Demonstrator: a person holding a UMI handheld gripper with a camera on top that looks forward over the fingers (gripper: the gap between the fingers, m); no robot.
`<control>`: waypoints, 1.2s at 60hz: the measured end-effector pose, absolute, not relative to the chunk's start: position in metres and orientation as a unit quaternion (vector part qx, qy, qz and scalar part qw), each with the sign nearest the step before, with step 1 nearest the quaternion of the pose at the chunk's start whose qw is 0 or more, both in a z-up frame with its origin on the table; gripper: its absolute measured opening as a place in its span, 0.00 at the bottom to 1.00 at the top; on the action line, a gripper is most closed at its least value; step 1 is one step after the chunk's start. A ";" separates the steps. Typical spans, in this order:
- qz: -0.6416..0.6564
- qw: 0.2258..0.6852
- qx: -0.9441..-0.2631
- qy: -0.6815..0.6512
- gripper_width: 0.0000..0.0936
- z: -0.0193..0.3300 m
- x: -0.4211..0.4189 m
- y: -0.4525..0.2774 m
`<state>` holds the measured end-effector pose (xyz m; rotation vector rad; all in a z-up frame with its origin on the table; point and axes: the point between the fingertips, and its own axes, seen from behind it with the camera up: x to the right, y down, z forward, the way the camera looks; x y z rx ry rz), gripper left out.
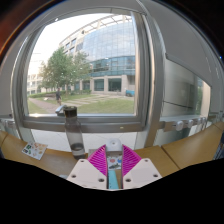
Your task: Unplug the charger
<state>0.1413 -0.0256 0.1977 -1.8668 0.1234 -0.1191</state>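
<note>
My gripper [113, 152] points at a window over a wooden desk. Its two fingers with magenta pads [98, 160] stand close together. A small white charger [114, 146] sits between the fingertips, and both pads seem to press on it. A bluish strip shows lower down between the fingers. What the charger is plugged into is hidden behind the fingers and the charger itself.
A large window [100, 60] fills the view, with trees and a glass building outside. A dark fitting on a grey post [70, 115] stands on the sill left of the fingers. A small flat item [34, 152] lies on the wooden desk [20, 148] at the left.
</note>
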 end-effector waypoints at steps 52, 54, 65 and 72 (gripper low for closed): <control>-0.083 0.454 -0.886 0.053 0.47 0.029 0.303 -0.039; -0.089 0.456 -0.884 0.052 0.60 0.031 0.307 -0.037; -0.074 0.515 -0.852 0.057 0.69 0.097 0.279 -0.042; -0.043 0.553 -0.830 0.048 0.78 0.142 0.226 -0.056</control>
